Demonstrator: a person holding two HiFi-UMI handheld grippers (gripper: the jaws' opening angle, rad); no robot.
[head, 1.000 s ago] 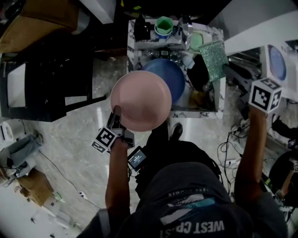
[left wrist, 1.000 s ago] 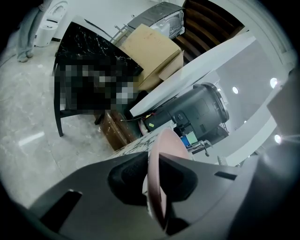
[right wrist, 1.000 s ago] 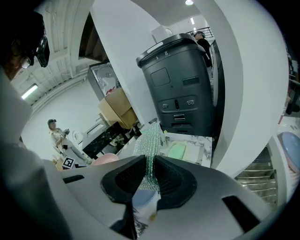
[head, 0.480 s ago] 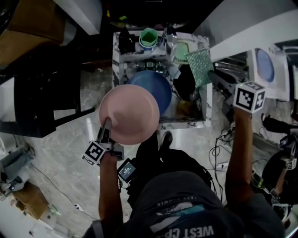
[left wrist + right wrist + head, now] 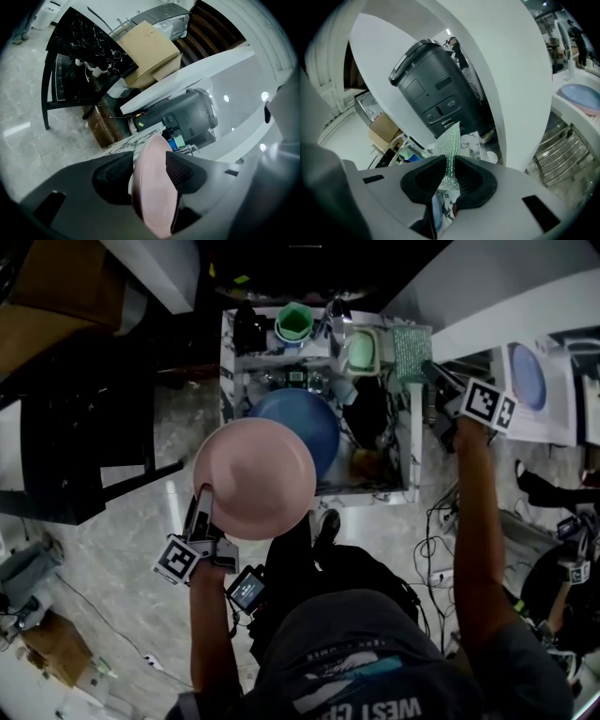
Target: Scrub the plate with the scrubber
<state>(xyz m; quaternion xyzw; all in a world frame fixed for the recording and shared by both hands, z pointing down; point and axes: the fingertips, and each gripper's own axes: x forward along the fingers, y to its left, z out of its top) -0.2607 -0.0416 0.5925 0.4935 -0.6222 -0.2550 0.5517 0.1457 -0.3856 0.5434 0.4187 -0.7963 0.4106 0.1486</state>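
From the head view, the left gripper (image 5: pixel 204 504) sat at the lower left rim of the pink plate (image 5: pixel 255 476), which was held out over the near edge of the marble-patterned sink (image 5: pixel 413 457). A blue plate (image 5: pixel 317 418) lay in the sink just behind it, partly covered by the pink one. Over on the right, the right gripper (image 5: pixel 433 377) reached to the sink's far right corner, with the green scrubber (image 5: pixel 411 352) sticking out of its tip, well apart from the pink plate.

Into the left gripper view, and the jaws had just been opening. They stood wide, with the pink plate (image 5: pixel 152 187) edge-on between the pads (image 5: pixel 112 180). Its rim lay against the right-hand pad, and a dark sliver showed on the other side, so there was no squeeze on it. A cardboard box (image 5: pixel 150 44) sat on the black table beyond.

In the right gripper view it was a firm pinch: the pads (image 5: pixel 424 180) were closed on the glittery green scrubber (image 5: pixel 450 145), and the sheet stood upright out of the jaws.
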